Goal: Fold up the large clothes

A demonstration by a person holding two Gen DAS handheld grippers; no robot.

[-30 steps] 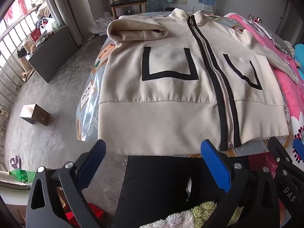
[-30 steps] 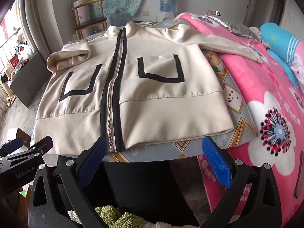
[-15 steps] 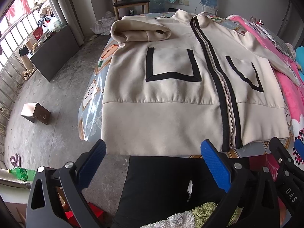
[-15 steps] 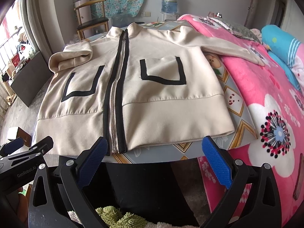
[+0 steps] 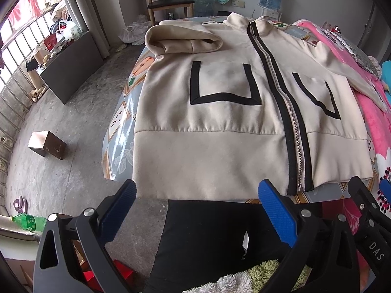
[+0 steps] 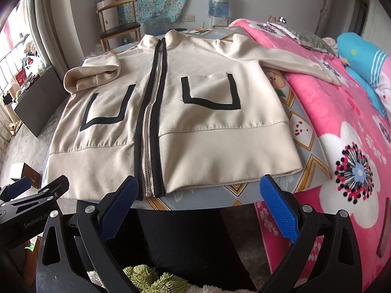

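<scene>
A cream zip-up jacket (image 5: pixel 220 127) with black trim lies front-up and flat on a patterned table (image 5: pixel 117 127); it also shows in the right wrist view (image 6: pixel 195 112). Its left sleeve (image 5: pixel 180 39) is folded in over the shoulder; the other sleeve (image 6: pixel 288 58) stretches out onto the pink blanket. My left gripper (image 5: pixel 195 202) is open and empty, just short of the hem left of the zipper. My right gripper (image 6: pixel 196 196) is open and empty, just short of the hem right of the zipper.
A pink floral blanket (image 6: pixel 342 127) covers the bed right of the table. A wooden chair (image 5: pixel 168 2) and water bottle (image 6: pixel 218 2) stand at the back. A small box (image 5: pixel 46 144) and green bottle (image 5: pixel 27 222) lie on the concrete floor at left.
Both grippers have moved slightly forward toward the jacket's hem. The jacket has not moved and both grippers stay open.
</scene>
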